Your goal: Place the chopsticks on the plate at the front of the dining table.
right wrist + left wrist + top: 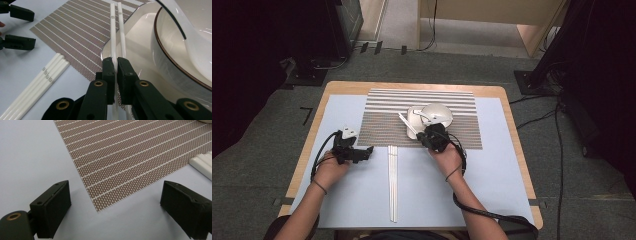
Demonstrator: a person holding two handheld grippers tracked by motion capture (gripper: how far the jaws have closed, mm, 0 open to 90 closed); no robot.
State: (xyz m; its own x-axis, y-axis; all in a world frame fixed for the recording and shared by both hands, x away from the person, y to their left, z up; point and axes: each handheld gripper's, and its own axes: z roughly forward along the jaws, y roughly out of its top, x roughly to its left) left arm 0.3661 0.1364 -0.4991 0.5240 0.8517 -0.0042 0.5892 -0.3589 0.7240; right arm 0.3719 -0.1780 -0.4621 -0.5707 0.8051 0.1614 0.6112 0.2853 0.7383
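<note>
Right now a pair of slim white chopsticks (117,37) is pinched between the black jaws of the right gripper (117,75), which press together on one of the sticks. The two smooth, glossy rods run side by side from the jaws out over the rim of a white dish (140,50), its edge rounded and shiny. Just beside that dish stands a pale bowl (175,62) with a thin dark line along its rim, and a white ceramic spoon (197,42) lies in it, its handle arching over the rim. Dish and bowl sit on a woven placemat (387,112), brown with fine white stripes and a dotted weave, spread over a light blue table cover (492,185). More white chopsticks (392,182), straight and matte, lie together on the blue cover just off the mat's near edge, each marked with a small grey emblem near one end. Well apart to the left, the left gripper (368,150) rests low over the cover by the mat's corner, its blocky black jaws spread wide with nothing between them.
</note>
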